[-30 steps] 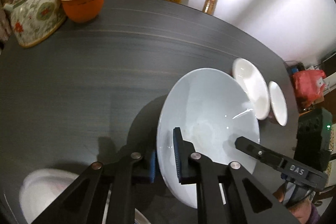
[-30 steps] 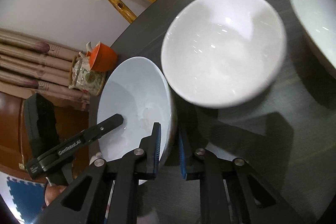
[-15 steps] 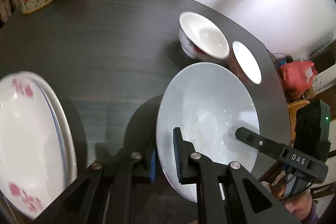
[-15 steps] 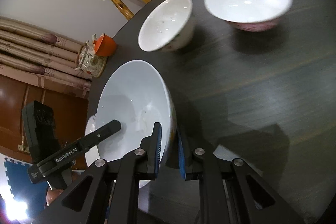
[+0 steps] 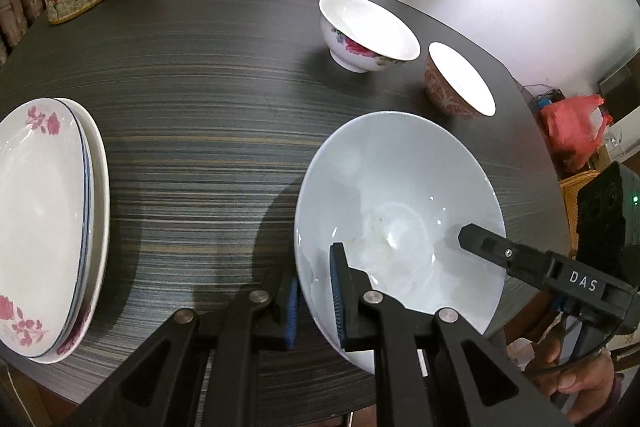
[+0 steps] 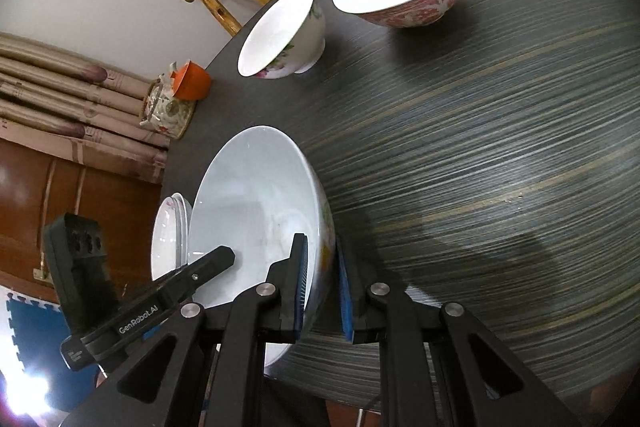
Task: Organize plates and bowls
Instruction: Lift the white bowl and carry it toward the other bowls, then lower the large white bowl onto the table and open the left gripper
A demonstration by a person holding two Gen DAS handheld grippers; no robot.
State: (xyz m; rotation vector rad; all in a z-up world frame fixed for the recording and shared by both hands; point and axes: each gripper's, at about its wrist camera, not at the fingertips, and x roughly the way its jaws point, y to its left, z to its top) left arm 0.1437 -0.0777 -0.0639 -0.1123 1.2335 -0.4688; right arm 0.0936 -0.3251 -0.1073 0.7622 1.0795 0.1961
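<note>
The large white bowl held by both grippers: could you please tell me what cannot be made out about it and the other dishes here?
- Large white bowl: its base is hidden by its own wall in both views, so whether it touches the table is unclear.
- Plate stack: cut off by the left edge in the left wrist view, and mostly behind the bowl in the right wrist view, so the count is uncertain.
- Teapot: pattern too small in the right wrist view.
</note>
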